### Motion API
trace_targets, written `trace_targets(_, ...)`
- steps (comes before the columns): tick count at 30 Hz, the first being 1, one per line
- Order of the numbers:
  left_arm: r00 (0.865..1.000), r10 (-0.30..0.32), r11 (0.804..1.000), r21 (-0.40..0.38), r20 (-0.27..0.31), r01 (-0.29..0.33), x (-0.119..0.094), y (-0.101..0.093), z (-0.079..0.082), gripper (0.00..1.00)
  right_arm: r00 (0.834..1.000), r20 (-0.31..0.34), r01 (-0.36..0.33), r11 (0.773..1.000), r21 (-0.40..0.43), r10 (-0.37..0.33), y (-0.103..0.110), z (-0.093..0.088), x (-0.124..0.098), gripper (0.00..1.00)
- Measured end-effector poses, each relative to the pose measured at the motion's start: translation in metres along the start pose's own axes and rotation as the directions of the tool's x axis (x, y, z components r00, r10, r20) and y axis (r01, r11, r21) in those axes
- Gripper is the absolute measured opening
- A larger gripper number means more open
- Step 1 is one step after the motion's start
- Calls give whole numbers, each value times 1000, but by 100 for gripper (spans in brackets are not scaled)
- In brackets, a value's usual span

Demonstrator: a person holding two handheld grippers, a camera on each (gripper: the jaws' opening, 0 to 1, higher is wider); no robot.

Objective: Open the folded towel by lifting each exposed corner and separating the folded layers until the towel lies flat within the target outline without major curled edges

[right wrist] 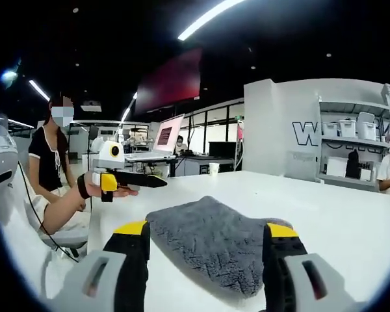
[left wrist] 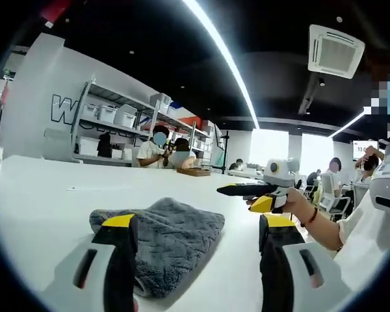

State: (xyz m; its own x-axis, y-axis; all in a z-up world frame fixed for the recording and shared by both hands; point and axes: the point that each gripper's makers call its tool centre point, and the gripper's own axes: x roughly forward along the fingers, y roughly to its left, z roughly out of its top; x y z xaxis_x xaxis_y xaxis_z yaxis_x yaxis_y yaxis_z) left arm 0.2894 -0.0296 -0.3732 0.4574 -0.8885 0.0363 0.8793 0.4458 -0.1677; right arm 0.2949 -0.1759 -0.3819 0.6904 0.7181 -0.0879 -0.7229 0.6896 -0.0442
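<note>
1. In the left gripper view, the left tool rises from the bottom edge with its 2 yellow-tipped jaws spread wide, nothing held between them.
2. The grey towel lies folded on the white table, with its near left corner running behind the left jaw of that tool and the rest of it showing in the gap between the jaws; whether the jaw touches the cloth cannot be told.
3. To the right in the same view, the right tool comes in held by a person's hand, hovering above the table beside the towel; its dark jaws point left and lie close together, with nothing in them.
4. Behind the table stand metal shelves with white bins, and people sit at other desks further back.
5. In the right gripper view, the left tool shows at the left, gripped in a hand, above the table edge and apart from the towel.
6. The towel lies folded in the middle of the table, between the 2 wide-open jaws of the right tool, which holds nothing.
7. A laptop sits on a desk behind.
</note>
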Motion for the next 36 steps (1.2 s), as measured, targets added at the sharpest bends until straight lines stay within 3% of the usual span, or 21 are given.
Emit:
trace_targets(11,1000,4,1000,-6,-7,-4,8,7,3,75,1000,-22,2,1000,0,-2,-7,-1,7,68)
trace_targets(36,997,54,996,-71,-46,-58,17,37,-8,75,998,-54,22,1000,-5,-22,-21,-4,21,65)
